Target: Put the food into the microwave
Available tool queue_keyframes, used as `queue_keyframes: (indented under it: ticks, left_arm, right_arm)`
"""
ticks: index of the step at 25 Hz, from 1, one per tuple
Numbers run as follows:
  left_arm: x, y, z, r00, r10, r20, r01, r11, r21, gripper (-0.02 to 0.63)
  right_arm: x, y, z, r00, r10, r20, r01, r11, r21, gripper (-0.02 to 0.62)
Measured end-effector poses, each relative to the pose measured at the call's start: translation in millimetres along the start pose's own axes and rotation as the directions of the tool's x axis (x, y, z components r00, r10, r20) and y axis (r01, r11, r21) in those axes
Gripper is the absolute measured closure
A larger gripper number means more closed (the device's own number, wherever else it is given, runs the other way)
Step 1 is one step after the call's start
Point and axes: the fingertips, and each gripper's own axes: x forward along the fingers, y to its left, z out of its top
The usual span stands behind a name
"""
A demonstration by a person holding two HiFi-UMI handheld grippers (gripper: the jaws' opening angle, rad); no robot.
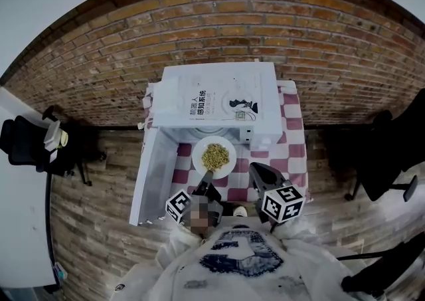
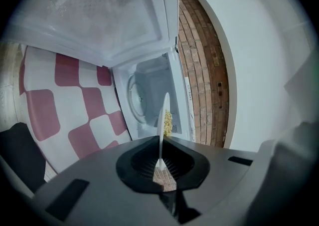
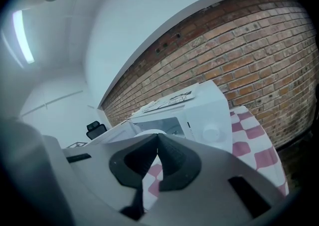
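- Clamping the plate (image 1: 199, 150) of food (image 1: 215, 155) at its 6 o'clock rim: your left gripper (image 1: 208, 177); microwave (image 1: 212, 100) open at 12.
- Your right gripper (image 1: 256, 171): closed on nothing, at the plate's 4 o'clock.

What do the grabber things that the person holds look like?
The left gripper and right gripper have grey bodies and black ribbed jaw pads. Each carries a white cube with black square markers. The person's sleeves are whitish.
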Motion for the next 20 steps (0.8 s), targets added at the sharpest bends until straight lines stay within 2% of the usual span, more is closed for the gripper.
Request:
queue_keyframes:
  ticks: [4,20]
  left_arm:
    - [14,7,11,1.0,0.018,0.005,-0.018,1.0,0.004,0.589]
    - [69,52,41,0.998,0.051,0.019,-0.05,0.996,-0.076,0.589]
  right_arm:
    - [8,-6,5,1.0,-0.006,-0.006,0.006,1.0,-0.004,0.581]
    - [35,-24,19,0.999,-0.012,-0.046,0.01,0.999,-0.032,0.581]
